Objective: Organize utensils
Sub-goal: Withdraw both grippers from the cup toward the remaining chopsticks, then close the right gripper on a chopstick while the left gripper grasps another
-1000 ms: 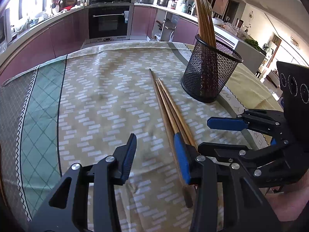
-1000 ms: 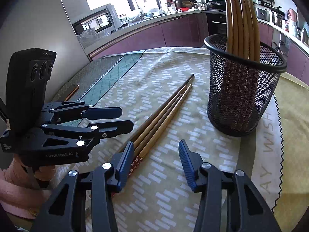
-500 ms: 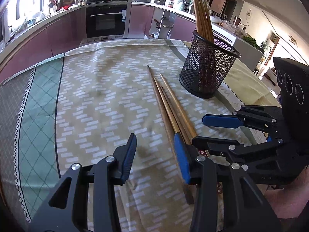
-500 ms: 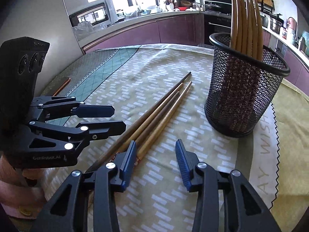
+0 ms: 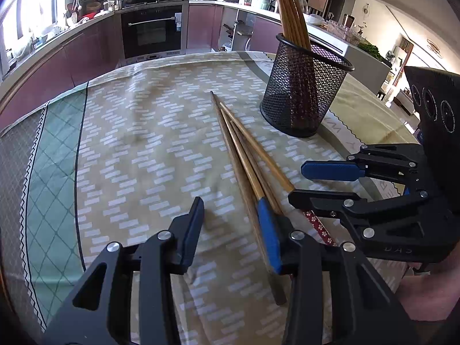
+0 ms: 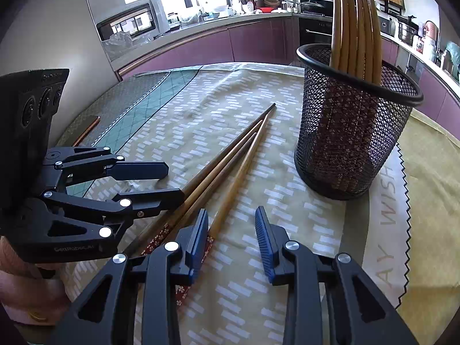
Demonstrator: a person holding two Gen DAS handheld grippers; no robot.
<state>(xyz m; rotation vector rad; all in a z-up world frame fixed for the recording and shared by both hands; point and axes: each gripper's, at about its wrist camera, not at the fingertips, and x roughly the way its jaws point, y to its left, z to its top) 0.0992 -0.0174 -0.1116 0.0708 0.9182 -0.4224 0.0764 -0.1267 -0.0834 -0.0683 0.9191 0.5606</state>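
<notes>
Several wooden chopsticks (image 5: 244, 155) lie side by side on the patterned tablecloth; they also show in the right wrist view (image 6: 227, 158). A black mesh holder (image 5: 302, 95) with several upright chopsticks stands behind them, also in the right wrist view (image 6: 353, 135). My left gripper (image 5: 230, 230) is open and empty, low over the near ends, its right finger over the chopsticks. My right gripper (image 6: 231, 235) is open and empty, its left finger over the red-patterned chopstick ends. Each gripper shows in the other's view: the right gripper (image 5: 316, 184) and the left gripper (image 6: 169, 181).
The tablecloth (image 5: 143, 143) has a green diamond border on the left (image 5: 49, 178). Its zigzag edge runs on the right (image 6: 402, 230). Kitchen counters and an oven (image 5: 152, 28) stand beyond the table. A thin brown object (image 6: 86, 129) lies at the far left.
Both grippers have moved a little nearer the chopsticks' near ends. The chopsticks have spread slightly apart at the tips. Both stay open.
</notes>
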